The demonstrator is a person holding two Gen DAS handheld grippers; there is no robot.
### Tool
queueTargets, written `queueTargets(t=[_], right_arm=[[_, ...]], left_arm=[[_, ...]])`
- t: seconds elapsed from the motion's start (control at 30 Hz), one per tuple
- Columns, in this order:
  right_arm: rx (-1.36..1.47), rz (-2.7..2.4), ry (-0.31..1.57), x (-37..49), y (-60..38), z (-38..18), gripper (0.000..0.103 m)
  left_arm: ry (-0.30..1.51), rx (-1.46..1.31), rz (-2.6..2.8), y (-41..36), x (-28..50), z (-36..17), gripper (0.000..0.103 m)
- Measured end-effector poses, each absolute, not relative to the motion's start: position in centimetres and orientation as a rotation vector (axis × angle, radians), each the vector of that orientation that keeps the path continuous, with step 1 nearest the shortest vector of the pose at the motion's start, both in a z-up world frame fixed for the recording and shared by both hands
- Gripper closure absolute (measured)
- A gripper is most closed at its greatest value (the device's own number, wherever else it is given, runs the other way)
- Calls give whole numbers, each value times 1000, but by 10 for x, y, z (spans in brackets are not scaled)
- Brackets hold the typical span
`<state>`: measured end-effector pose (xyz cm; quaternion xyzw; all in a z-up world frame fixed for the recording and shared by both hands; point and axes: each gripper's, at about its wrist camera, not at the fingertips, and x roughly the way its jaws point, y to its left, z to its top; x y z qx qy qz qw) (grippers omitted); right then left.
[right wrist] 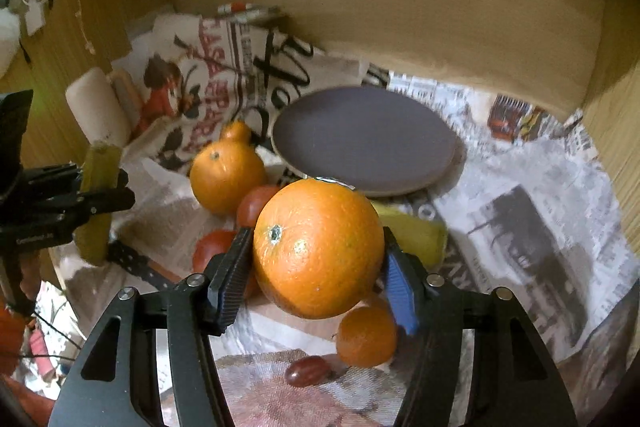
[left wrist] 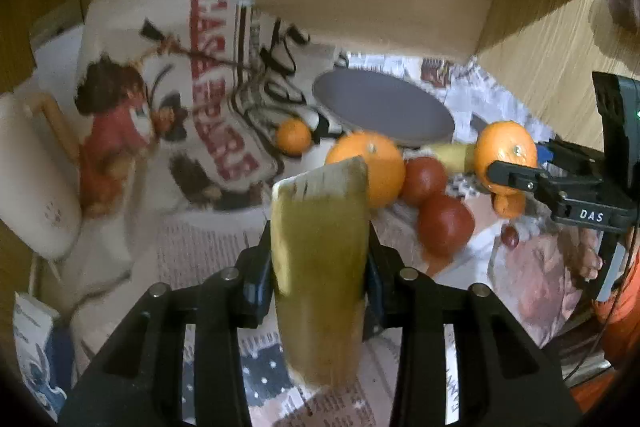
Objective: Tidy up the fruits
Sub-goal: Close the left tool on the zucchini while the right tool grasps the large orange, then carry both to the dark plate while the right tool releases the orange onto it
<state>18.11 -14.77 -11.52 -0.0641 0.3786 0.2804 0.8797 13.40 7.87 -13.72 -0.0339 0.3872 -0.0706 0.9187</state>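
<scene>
The left gripper [left wrist: 320, 259] clamps a yellow-green banana piece [left wrist: 320, 267]; the right gripper [right wrist: 316, 267] squeezes a big orange [right wrist: 318, 247] above the heap of tomatoes [left wrist: 444, 223] and oranges mid-desk. Crumpled newspaper [right wrist: 520, 195] blankets the wooden desk, a grey plate [right wrist: 364, 139] near its back edge under the overhanging shelf [right wrist: 400, 27].

Left tongs [left wrist: 320, 267]: black slotted frame, silver screws, blue inner pads. Right tongs [right wrist: 316, 263]: matching black frame, ribbed black pad, blue pad, white "DAS" lettering on the side.
</scene>
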Motion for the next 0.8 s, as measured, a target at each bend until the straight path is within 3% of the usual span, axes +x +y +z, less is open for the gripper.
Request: queueTargets(t=[0.43, 0.8], right_arm=[[-122, 550, 664, 201, -157, -74, 46], [-140, 533, 667, 240, -148, -72, 46]], left_arm=[[644, -44, -160, 62, 162, -82, 65], [613, 5, -195, 32, 208, -65, 65]])
